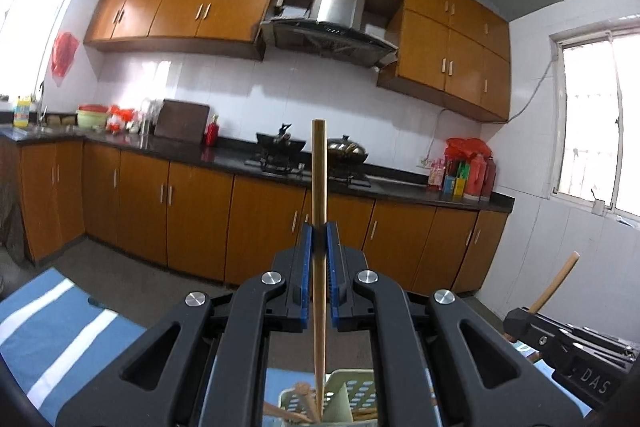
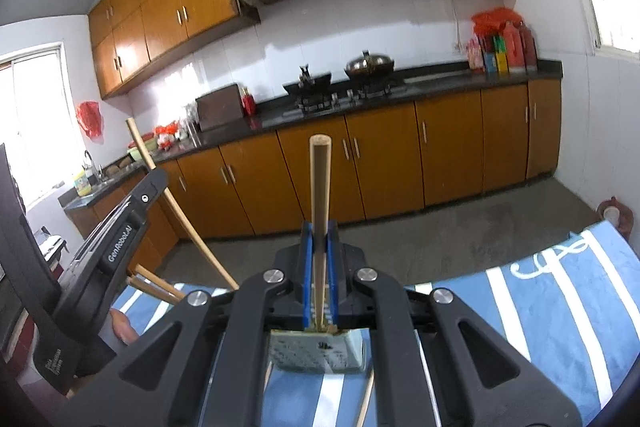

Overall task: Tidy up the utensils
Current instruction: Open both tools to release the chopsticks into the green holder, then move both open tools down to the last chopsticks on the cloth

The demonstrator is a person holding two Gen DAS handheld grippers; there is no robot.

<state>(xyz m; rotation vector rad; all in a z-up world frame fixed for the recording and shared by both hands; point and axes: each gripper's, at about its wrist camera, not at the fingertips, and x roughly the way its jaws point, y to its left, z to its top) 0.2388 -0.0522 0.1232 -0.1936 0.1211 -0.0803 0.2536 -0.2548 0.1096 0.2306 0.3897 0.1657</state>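
Chopsticks over the holder
Left tool (image 1: pixel 319 235) clamps one chopstick (image 1: pixel 319 187) upright above the utensil holder (image 1: pixel 352 393); right tool (image 2: pixel 319 233) pinches a chopstick pair (image 2: pixel 320 195).

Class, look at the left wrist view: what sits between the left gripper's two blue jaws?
A wooden chopstick, upright, clamped in the left gripper; its lower end reaches into the green holder below.

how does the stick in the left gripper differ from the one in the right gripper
The left gripper holds a round stick; the right gripper holds a flat, paler stick. The round one's lower end dips into the green basket. Both stand upright, clamped.
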